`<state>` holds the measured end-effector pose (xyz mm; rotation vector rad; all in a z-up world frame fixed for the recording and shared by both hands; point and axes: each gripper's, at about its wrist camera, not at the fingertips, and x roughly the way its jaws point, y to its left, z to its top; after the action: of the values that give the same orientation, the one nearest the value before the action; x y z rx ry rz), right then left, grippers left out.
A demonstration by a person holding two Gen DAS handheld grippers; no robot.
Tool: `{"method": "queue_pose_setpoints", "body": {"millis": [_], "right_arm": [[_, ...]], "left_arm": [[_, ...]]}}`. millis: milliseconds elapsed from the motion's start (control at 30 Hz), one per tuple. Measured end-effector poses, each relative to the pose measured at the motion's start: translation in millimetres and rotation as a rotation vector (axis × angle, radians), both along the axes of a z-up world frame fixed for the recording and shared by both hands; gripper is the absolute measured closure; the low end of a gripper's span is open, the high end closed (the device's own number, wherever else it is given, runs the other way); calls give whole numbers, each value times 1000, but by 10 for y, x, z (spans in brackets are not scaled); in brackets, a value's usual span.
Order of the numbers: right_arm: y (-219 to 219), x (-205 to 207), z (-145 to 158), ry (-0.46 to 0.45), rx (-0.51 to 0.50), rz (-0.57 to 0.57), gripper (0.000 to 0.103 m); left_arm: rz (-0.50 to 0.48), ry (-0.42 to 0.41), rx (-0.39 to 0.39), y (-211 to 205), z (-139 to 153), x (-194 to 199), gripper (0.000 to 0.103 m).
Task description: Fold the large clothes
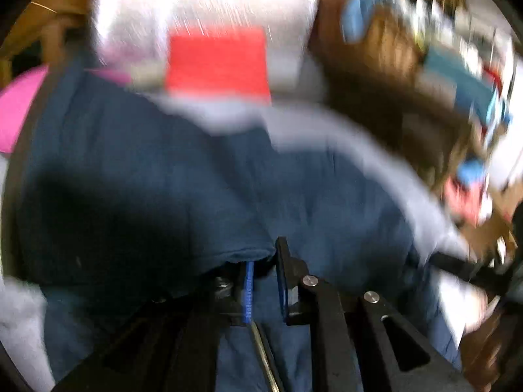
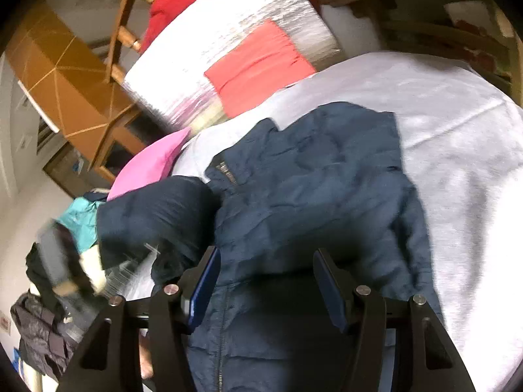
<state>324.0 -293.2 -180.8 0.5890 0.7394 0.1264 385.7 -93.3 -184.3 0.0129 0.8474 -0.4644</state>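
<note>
Left tool narrow, pinching the navy jacket edge (blurred); right tool half-wide, empty above it. Carry the fold across evenly, keeping fabric taut.

One navy jacket, one pink pillow, two red cloths.

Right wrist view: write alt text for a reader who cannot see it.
A navy jacket lies spread on a pale grey sheet, with the right gripper open above its zipped front. A pink cushion and a folded coral cloth lie beyond.
</note>
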Motion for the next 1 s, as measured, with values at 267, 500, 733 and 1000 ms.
{"method": "queue_pose_setpoints", "body": {"millis": [267, 500, 733, 1000], "right_arm": [[-125, -33, 70, 26, -17, -23, 26], [502, 229, 175, 59, -217, 140, 21], [1657, 666, 139, 47, -542, 380, 9], [1809, 1161, 37, 17, -722, 219, 22]], "left_arm": [[14, 96, -195, 826, 288, -383, 35], [360, 93, -415, 1991, 242, -192, 30], [560, 255, -385, 2204, -172, 49, 31], [542, 293, -269, 2036, -296, 173, 31]]}}
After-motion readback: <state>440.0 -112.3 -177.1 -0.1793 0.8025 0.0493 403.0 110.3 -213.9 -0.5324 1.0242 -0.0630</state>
